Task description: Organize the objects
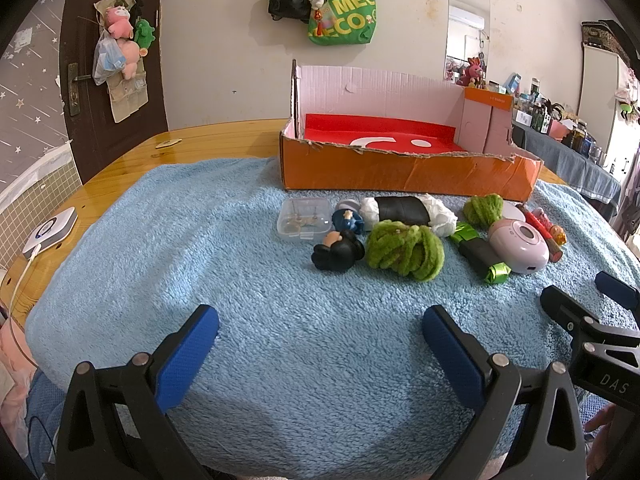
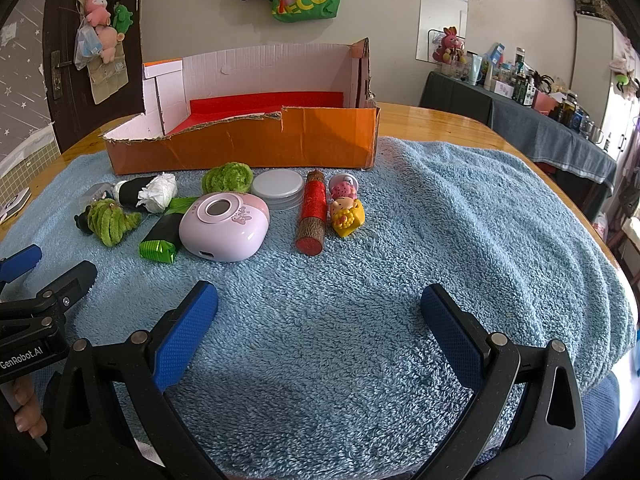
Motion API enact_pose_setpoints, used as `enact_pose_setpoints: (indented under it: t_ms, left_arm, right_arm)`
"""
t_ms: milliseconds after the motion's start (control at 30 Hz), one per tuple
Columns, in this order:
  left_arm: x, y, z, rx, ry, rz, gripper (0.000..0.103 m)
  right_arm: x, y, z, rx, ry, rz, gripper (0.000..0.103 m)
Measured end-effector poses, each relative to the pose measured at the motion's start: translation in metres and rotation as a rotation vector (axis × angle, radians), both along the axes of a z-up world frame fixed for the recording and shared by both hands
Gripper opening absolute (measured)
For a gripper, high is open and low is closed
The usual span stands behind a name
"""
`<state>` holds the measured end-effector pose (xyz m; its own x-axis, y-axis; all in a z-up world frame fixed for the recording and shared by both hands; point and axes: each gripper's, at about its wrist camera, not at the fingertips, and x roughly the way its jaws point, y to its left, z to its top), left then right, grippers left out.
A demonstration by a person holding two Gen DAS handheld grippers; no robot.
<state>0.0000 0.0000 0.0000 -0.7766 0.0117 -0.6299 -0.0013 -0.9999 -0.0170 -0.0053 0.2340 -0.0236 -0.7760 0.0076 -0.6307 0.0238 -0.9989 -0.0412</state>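
While both my left hand-held gripper (image 1: 320, 344) and right hand-held gripper (image 2: 319, 322) hover spread wide and empty above the towel (image 2: 440, 216), the toys (image 2: 224, 226) lie beside the box (image 2: 256, 140); I'd start with the nearest, squarely.

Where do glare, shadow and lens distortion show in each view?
Left wrist view: glare on the wooden table; the fisheye bows the blue towel; soft shadow under the left hand-held gripper. Right wrist view: sheen on the table's far right edge, dark vignette corners, and the orange box looks bent.
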Motion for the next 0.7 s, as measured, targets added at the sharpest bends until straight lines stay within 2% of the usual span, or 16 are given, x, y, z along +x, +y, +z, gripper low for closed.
enact_pose_setpoints:
  t_ms: [700]
  left_arm:
    - [-0.0046,-0.0015,0.005,0.004,-0.023,-0.03,0.103]
  right_arm:
    - [0.0004,0.0011,0.0022,-0.004,-0.017,0.004,0.103]
